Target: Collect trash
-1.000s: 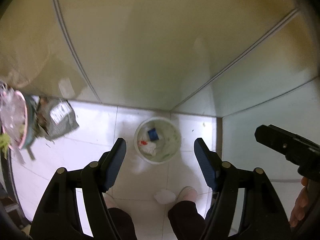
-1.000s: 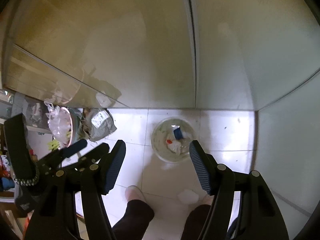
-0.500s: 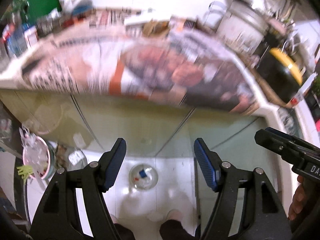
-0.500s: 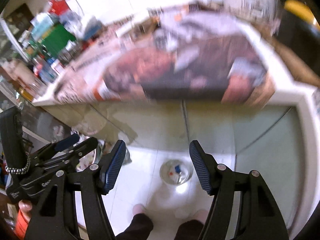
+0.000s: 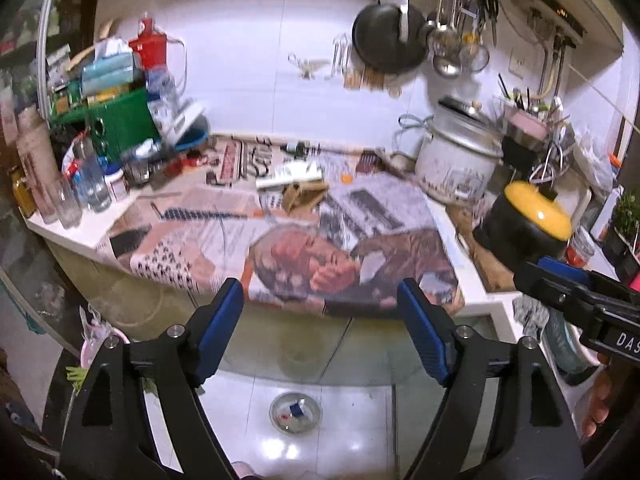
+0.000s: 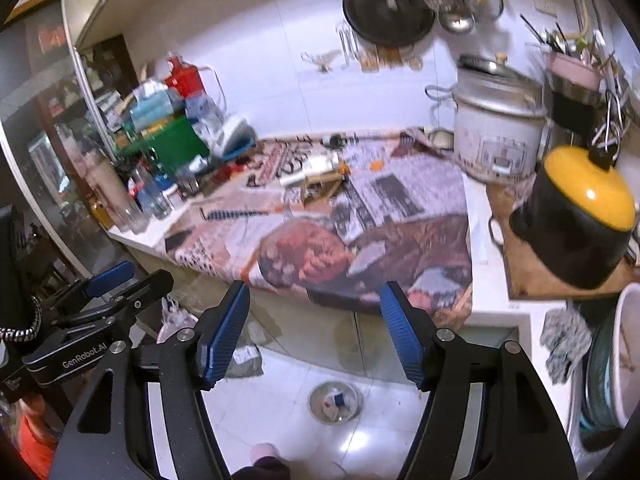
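A round trash bin with several scraps in it stands on the white floor below the counter; the right wrist view shows the bin too. A torn brown cardboard piece and a white wrapper lie on the newspaper-covered counter, the same cardboard seen from the right. My left gripper hangs high in front of the counter edge, its jaws opening with nothing between them. My right gripper is beside it, jaws opening and empty too.
A rice cooker and a black pot with a yellow lid stand at the right. Bottles, jars and a green box crowd the left end. A pan and utensils hang on the wall. A grey bag lies on the floor.
Both grippers rose from low over the floor bin to counter height and tilted up, so the counter and wall came into view. Both pairs of jaws stand wider apart.
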A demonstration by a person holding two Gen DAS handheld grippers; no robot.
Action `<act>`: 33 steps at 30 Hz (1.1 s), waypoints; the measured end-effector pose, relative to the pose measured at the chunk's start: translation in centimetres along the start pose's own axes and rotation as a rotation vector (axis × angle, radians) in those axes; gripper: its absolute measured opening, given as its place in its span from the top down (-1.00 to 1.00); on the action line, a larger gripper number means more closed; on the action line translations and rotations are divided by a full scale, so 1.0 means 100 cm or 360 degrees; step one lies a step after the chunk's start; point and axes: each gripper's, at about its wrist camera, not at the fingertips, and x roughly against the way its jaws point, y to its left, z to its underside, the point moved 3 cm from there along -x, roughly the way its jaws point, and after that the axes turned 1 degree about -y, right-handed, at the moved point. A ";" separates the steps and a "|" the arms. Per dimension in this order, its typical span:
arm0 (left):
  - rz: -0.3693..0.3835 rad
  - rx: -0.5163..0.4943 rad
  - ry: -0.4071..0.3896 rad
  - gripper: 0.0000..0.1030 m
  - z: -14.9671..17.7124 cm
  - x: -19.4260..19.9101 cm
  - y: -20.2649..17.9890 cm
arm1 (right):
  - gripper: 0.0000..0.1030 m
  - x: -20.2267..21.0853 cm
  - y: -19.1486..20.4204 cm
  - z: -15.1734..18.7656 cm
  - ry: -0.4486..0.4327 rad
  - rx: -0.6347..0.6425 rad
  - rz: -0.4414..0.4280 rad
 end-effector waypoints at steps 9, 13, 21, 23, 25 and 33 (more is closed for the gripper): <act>0.0100 -0.0003 -0.0106 -0.71 -0.054 -0.027 0.024 | -0.33 -0.026 0.011 -0.042 -0.0050 0.0001 0.0036; 0.0220 -0.0019 -0.0111 -0.71 -0.092 -0.059 0.050 | -0.34 -0.045 0.021 -0.066 -0.0094 -0.0039 0.0103; 0.0278 -0.0044 -0.0066 -0.71 -0.146 -0.119 0.111 | -0.34 -0.089 0.041 -0.104 -0.0142 -0.0173 0.0233; 0.0272 -0.0046 -0.0054 -0.71 -0.152 -0.133 0.125 | -0.34 -0.097 0.042 -0.109 -0.0143 -0.0211 0.0250; 0.0249 -0.0041 -0.0046 -0.71 -0.157 -0.145 0.136 | -0.34 -0.108 0.042 -0.114 -0.0115 -0.0238 0.0262; 0.0218 -0.0007 0.0057 -0.71 -0.162 -0.202 0.157 | -0.34 -0.159 0.031 -0.128 0.0001 -0.0263 0.0300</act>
